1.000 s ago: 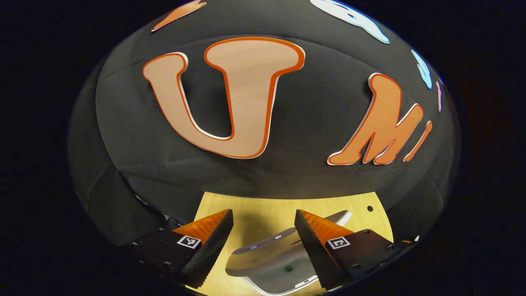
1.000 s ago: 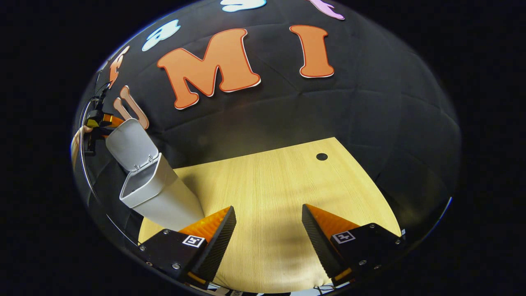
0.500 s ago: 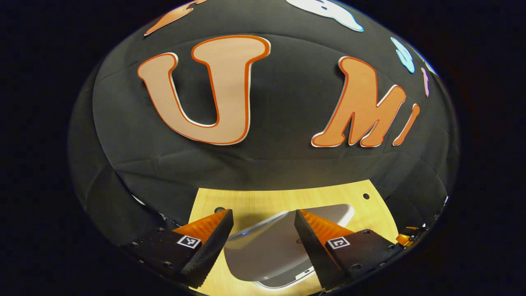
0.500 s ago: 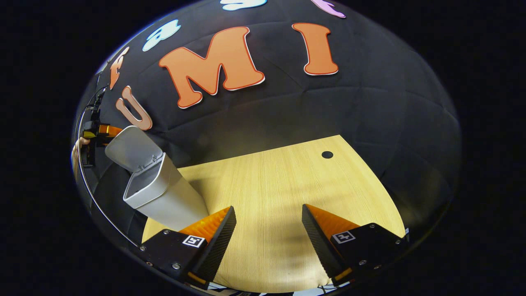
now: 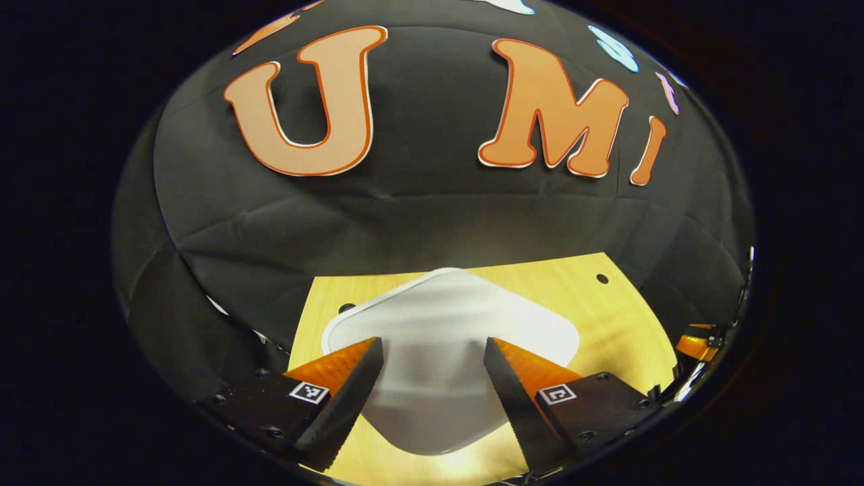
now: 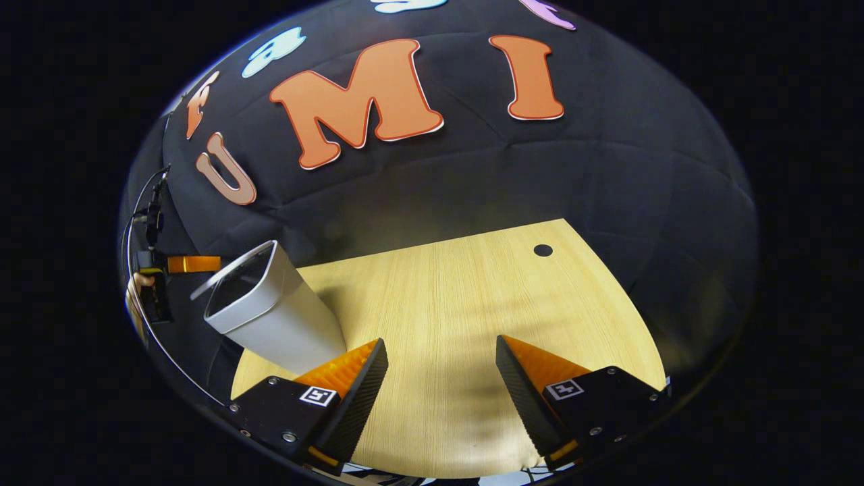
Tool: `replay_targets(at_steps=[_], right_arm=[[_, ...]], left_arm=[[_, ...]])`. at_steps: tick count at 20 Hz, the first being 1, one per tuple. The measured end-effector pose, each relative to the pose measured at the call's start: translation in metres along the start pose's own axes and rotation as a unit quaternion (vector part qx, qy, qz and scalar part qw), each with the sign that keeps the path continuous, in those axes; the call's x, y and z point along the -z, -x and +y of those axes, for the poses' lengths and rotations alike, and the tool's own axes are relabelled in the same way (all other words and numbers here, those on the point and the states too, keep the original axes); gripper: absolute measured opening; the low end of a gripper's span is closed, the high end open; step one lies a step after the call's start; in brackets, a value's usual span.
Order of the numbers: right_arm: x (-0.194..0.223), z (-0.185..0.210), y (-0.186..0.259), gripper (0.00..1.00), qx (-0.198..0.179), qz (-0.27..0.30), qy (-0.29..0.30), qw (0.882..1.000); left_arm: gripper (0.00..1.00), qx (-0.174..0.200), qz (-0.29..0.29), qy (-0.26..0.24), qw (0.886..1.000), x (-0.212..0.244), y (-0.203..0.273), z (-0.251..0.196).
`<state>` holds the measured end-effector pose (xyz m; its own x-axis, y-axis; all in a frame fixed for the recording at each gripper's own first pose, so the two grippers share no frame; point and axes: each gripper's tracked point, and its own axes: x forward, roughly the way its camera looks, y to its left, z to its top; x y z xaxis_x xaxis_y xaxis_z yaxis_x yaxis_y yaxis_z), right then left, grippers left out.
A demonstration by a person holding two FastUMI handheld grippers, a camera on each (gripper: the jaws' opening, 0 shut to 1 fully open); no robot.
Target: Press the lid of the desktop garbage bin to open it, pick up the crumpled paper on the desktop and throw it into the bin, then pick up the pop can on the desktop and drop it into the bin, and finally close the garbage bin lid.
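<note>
The grey desktop bin (image 6: 283,324) stands at the left of the wooden table (image 6: 472,304) in the right gripper view. Its lid (image 6: 229,273) is tipped down almost onto the rim, with a narrow dark gap still under it. Just left of the lid is my left gripper (image 6: 192,263), held by a hand (image 6: 138,293). In the left gripper view the pale lid (image 5: 449,317) lies broad and flat right below my left gripper (image 5: 432,378), which is open; whether a finger touches the lid is unclear. My right gripper (image 6: 439,378) hangs open over bare wood with nothing between its fingers.
The black cloth wall closes the table's far side. A small round hole (image 6: 543,250) sits near the table's far right corner. Part of the right gripper (image 5: 695,344) shows at the right edge of the left gripper view.
The lid has swung from standing upright down to nearly shut. My left gripper has come down and forward over it. The right gripper has hardly moved.
</note>
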<state>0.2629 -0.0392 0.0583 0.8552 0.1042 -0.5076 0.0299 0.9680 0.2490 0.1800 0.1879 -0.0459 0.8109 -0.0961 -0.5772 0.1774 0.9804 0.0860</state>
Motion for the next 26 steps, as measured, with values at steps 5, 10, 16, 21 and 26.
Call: replay_targets(at_steps=[5, 10, 16, 21, 26], right_arm=[[0.009, 0.001, -0.003, 0.97, -0.003, 0.012, -0.004, 1.000], [0.017, 0.000, -0.009, 0.96, -0.001, 0.021, -0.004, 1.000], [0.018, 0.010, -0.012, 0.97, -0.009, 0.027, 0.000, 1.000], [0.011, 0.008, -0.010, 0.97, -0.005, 0.019, -0.003, 1.000], [0.011, 0.007, -0.010, 0.97, -0.002, 0.018, 0.001, 1.000]], left_arm=[[0.95, -0.019, 0.016, -0.065, 0.998, 0.019, -0.003, -0.004], [0.95, 0.020, 0.026, 0.006, 0.999, 0.034, -0.004, -0.012], [0.96, 0.021, 0.012, -0.003, 1.000, 0.034, -0.005, -0.012], [0.97, 0.010, -0.020, -0.001, 1.000, 0.022, -0.001, -0.006], [0.96, -0.026, 0.016, -0.057, 0.998, 0.032, -0.001, -0.005]])
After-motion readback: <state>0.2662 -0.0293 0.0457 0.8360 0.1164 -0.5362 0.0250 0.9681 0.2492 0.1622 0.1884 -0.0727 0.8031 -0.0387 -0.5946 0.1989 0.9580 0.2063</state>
